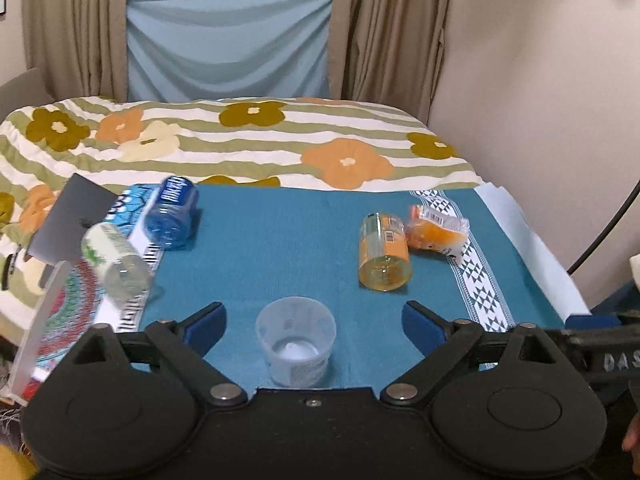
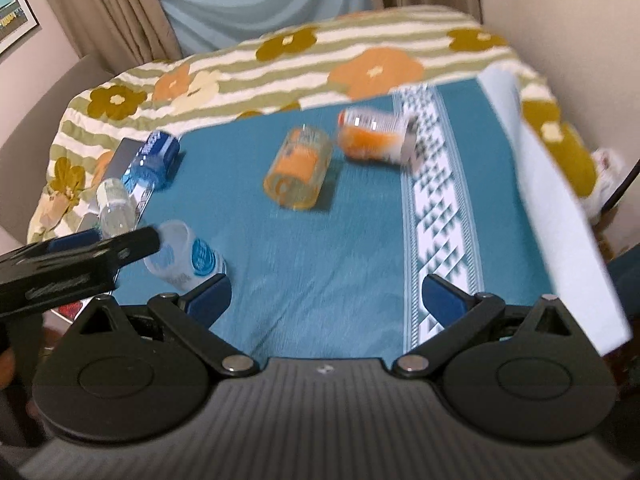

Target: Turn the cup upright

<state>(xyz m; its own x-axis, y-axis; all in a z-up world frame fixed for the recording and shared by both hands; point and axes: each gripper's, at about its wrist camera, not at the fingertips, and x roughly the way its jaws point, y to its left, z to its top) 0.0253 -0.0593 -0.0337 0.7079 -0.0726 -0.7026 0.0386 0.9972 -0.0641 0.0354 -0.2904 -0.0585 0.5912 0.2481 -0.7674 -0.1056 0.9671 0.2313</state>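
A translucent white plastic cup stands on the teal cloth with its mouth up, between the fingers of my open left gripper, which do not touch it. In the right wrist view the same cup shows blue print on its side, at the left, partly behind the left gripper's black body. My right gripper is open and empty, over the teal cloth to the right of the cup.
An orange jar and an orange snack packet lie at the right. A blue bottle and a clear bottle lie at the left by a grey card. A flowered bedspread lies behind.
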